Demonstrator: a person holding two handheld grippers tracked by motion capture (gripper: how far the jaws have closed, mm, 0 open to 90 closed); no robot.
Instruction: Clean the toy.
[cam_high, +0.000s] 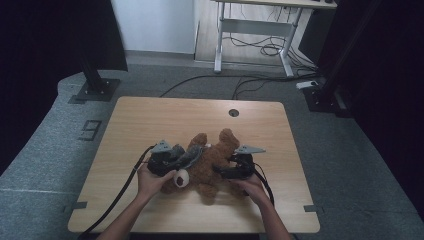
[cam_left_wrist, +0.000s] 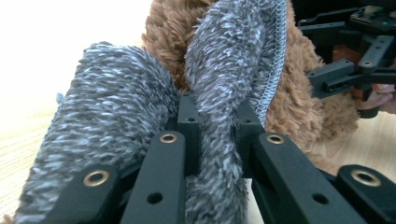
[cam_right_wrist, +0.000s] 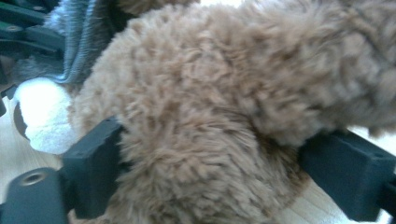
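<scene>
Left gripper (cam_high: 186, 159) and right gripper (cam_high: 220, 170) flank a shaggy brown teddy bear (cam_high: 212, 162) lying mid-table (cam_high: 150, 120) in the high view. Left gripper view: jaws pinched tight on a fuzzy grey cloth (cam_left_wrist: 219, 84) draped over the bear. Right gripper view: jaws spread wide around curly tan fur, white muzzle (cam_right_wrist: 44, 116) off to the side.
</scene>
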